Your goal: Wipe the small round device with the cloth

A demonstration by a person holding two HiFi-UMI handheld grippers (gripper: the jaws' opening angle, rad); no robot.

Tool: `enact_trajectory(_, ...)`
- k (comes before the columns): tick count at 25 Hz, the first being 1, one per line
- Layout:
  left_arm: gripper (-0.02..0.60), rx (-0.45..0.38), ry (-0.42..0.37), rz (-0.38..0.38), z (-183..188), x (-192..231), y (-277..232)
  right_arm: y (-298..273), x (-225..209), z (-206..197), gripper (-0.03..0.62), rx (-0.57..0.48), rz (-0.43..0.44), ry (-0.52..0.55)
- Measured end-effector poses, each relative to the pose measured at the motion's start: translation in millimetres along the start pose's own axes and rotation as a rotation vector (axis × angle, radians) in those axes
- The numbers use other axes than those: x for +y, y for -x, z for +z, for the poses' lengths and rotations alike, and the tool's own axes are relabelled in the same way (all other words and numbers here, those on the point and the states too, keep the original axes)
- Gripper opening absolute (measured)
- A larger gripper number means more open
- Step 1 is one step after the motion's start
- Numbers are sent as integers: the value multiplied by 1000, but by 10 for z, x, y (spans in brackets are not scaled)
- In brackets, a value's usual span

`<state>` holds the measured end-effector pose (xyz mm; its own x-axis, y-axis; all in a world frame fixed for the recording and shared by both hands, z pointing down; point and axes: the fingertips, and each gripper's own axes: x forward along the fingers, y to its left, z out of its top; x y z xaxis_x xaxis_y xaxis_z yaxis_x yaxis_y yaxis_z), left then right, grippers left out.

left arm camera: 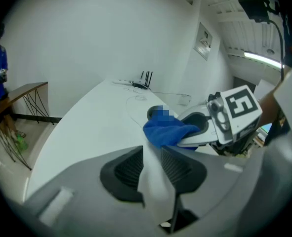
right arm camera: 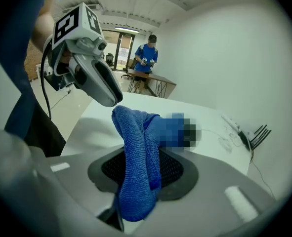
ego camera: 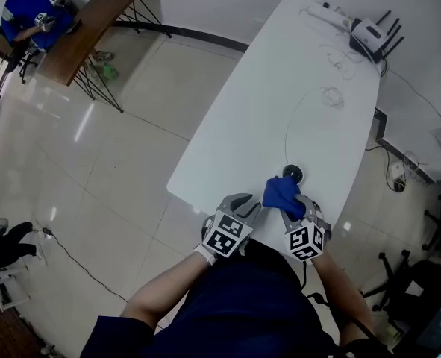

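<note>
The small round black device (ego camera: 292, 174) lies near the front end of the white table (ego camera: 280, 95). A blue cloth (ego camera: 282, 194) hangs bunched just in front of it, touching or nearly touching it. My right gripper (ego camera: 295, 206) is shut on the cloth (right arm camera: 138, 157), which drapes out over the device (right arm camera: 189, 135). My left gripper (ego camera: 248, 204) sits beside it to the left, over the table's front edge. Its jaws (left arm camera: 153, 154) stand slightly apart with nothing between them, pointing at the cloth (left arm camera: 164, 131) and the right gripper (left arm camera: 220, 122).
A thin white cable (ego camera: 307, 99) loops from the device toward a router (ego camera: 371, 36) and a power strip (ego camera: 327, 10) at the table's far end. A wooden table (ego camera: 93, 24) and a person in blue (ego camera: 30, 10) are far left. Office chairs (ego camera: 421, 274) stand at the right.
</note>
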<state>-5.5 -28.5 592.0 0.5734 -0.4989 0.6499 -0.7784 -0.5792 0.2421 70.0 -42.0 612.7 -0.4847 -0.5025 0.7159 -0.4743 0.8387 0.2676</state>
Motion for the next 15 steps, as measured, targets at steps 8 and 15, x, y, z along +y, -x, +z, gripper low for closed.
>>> enact_trajectory(8,112,4,25,14,-3,133,-71,-394,183,-226,143,187,98,-7)
enact_trajectory(15,113,-37,24,7,69,57,4,-165,203,-53,143,129,185,-261)
